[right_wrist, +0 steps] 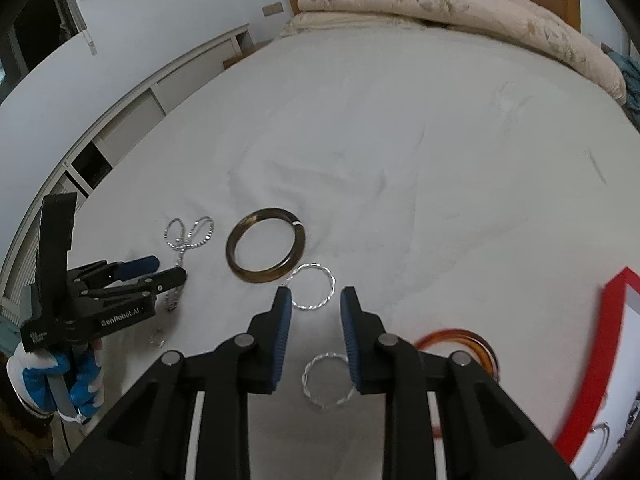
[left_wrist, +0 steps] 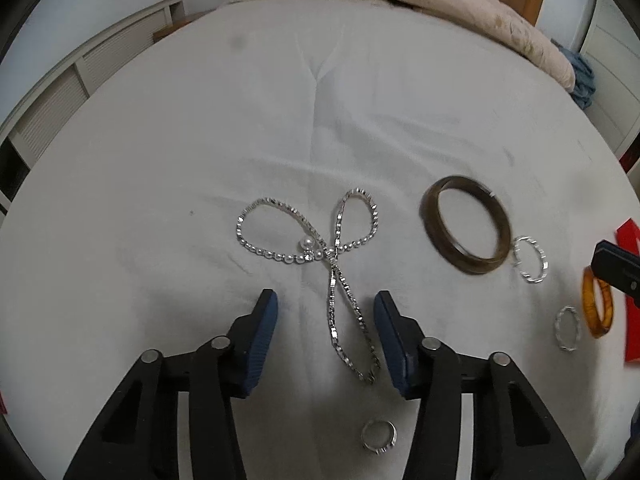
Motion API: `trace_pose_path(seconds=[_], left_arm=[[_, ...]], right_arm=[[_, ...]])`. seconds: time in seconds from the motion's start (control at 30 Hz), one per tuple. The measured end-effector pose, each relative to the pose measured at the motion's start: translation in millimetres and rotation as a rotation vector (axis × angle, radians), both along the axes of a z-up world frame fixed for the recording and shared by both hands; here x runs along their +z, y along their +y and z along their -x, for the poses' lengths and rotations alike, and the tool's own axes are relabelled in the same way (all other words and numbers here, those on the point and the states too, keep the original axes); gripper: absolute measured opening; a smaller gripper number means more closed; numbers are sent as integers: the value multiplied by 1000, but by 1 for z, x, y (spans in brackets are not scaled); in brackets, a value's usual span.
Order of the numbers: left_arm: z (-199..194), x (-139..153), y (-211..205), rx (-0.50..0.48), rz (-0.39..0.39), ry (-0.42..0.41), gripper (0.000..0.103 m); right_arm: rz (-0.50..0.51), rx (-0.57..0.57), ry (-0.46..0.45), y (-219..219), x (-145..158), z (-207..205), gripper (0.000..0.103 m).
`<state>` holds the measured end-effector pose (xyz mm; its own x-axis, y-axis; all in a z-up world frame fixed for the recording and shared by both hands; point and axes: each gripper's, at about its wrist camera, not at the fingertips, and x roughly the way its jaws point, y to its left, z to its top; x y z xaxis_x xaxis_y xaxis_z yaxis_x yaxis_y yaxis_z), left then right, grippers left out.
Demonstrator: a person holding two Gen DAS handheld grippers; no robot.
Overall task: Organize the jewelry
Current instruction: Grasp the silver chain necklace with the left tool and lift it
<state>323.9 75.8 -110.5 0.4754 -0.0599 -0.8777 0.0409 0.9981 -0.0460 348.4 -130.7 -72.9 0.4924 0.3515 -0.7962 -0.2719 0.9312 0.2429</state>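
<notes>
white bedsheet (left_wrist: 200, 120) wide and bare beyond; left fingers (left_wrist: 276, 320) apart astride chain necklace (left_wrist: 344, 304), right fingers (right_wrist: 354, 332) narrowly apart, empty

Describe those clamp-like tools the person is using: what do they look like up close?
Each is a matte black plastic tool with two jointed fingers, silver pivot pins and ribbed dark-blue pads. The left gripper has white "GenRobot.AI" lettering on its side and a tall black block behind. The gloved hand on its handle wears a blue-and-white glove. The right gripper looks the same in build and colour.
</notes>
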Motion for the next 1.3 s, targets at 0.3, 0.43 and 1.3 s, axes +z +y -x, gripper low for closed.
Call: trace_pose_path(seconds=[0.3, 0.43, 1.3], left_arm=[[2, -7, -1, -21, -18, -16, 40], [-5, -8, 1, -33, -18, -25, 37], [19, 67, 10, 5, -50, -178, 2]], right_arm=[[23, 8, 60, 10, -28, -23, 24], [45, 17, 79, 15, -39, -29, 24], [77, -63, -83, -26, 45, 1, 4]])
